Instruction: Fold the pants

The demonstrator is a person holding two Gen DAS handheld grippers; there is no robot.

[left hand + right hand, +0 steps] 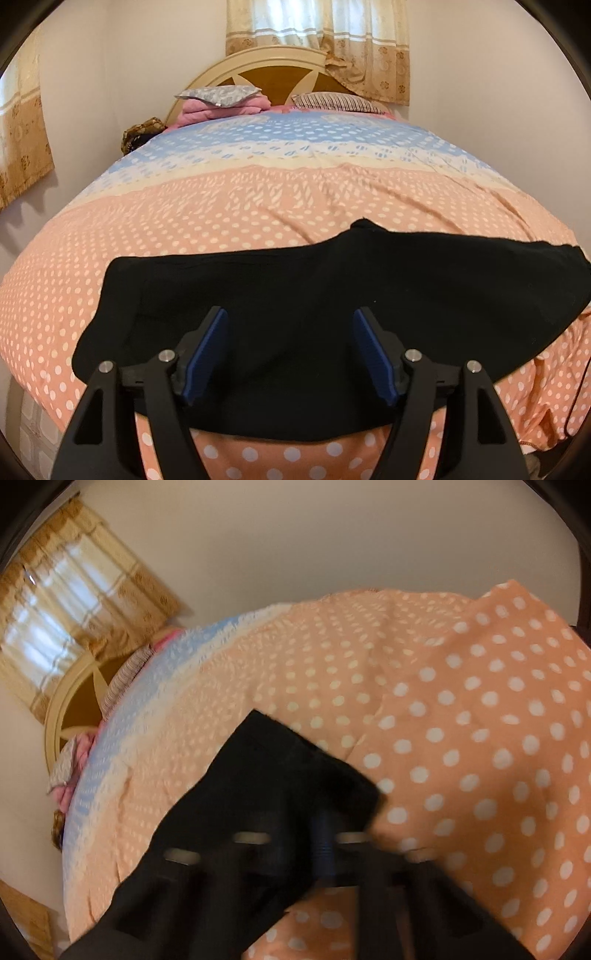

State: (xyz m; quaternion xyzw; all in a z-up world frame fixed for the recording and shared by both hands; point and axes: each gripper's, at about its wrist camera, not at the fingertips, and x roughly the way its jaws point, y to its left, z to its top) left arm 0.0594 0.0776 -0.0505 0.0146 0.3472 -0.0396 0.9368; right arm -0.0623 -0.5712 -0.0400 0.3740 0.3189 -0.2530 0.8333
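We find the black pants (314,314) lying across the near end of the bed, on the peach polka-dot bedspread (184,229), well short of the pillows (221,98) up by the headboard (273,70). Measured from that headboard, the garment is at the far opposite edge of the mattress, stretched sideways, its near hem just at the drop of the bedspread. It reads to us as one broad dark band rather than two separate legs, so we judge that a first lengthwise fold may already be in place, though the cloth is too dark for us to see layers or seams. Our left gripper (290,350) hovers above the middle of the pants with its blue pads (207,354) spread apart and nothing between them: released, not touching the fabric as far as we can tell. Our right gripper (325,845) is heavily blurred in its own view; its fingers appear drawn together over the squared end of the pants (295,775), the end farthest from the headboard's side of that picture. We take it as clenched, but we cannot tell whether any cloth is pinched. In our judgement the crosswise folds are still left: bringing one end over the other, then smoothing the bundle.
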